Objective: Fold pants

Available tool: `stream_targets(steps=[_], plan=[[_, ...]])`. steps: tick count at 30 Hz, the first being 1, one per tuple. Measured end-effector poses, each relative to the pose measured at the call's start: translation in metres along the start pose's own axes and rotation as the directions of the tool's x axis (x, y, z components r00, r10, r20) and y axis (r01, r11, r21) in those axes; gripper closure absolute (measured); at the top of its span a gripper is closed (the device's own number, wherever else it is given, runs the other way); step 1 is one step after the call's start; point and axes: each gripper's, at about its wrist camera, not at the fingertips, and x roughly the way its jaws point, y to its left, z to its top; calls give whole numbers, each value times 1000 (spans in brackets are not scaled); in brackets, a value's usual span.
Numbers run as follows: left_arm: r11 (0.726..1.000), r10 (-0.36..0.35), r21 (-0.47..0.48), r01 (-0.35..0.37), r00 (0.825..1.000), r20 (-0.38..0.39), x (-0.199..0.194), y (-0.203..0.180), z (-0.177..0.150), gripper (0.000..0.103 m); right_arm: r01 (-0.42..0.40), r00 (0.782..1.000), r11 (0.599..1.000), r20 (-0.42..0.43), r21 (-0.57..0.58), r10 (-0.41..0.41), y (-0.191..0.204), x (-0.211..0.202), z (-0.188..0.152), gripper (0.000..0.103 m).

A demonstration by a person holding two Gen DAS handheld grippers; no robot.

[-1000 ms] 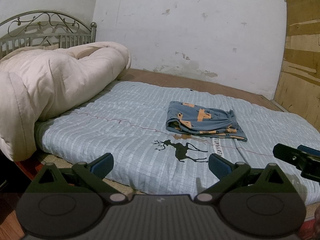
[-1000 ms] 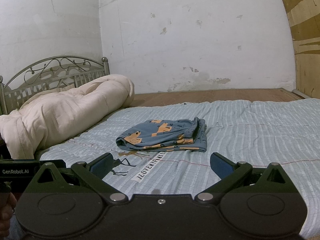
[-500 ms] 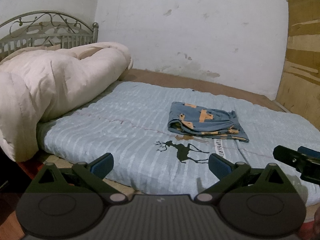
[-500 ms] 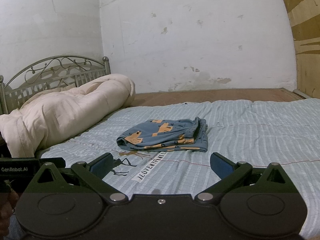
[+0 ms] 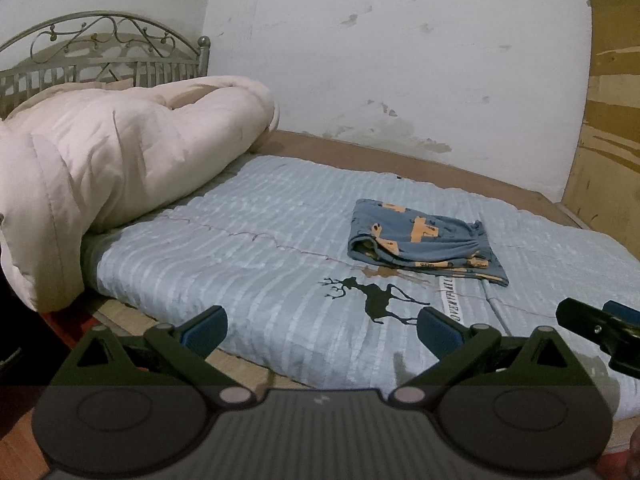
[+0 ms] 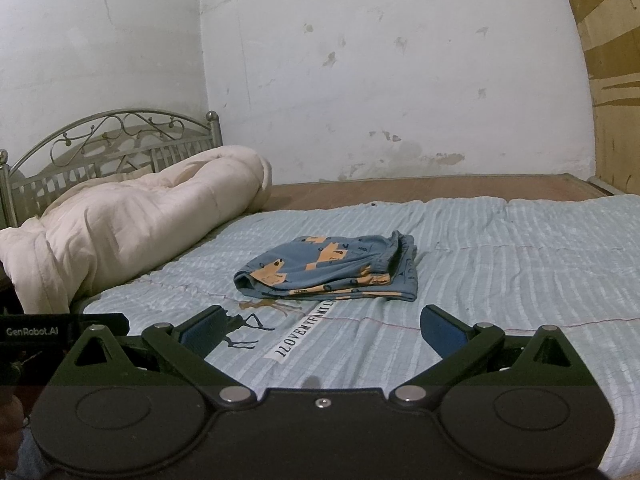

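**Pants folded on the bed, both tools released**

I see the folded pants [image 5: 424, 242] lying on the bed's blue sheet [image 5: 260, 248], ahead of my left tool [image 5: 320, 330] and well apart from it. My right tool [image 6: 322, 330] also gapes wide, empty, the pants straight ahead of it.

1 folded pants [image 5: 424, 242], 1 quilt [image 5: 120, 176], 1 bedspread [image 5: 260, 264], 1 headboard [image 5: 104, 56], 2 tools [image 5: 320, 330].

My right gripper [image 6: 322, 330]: black linkage arms, blue pads [image 6: 442, 330], silver pivot screws. Left gripper [image 5: 320, 332] matches; "GenRobot.AI" lettering on its side.
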Motion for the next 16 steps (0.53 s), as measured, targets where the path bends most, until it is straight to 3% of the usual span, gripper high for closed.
stream_targets(steps=[16], plan=[[1000,0,5,0,1000,1,0,0,-2,1,-1,1000,1000,-3,0,1,0,1,-1,1]])
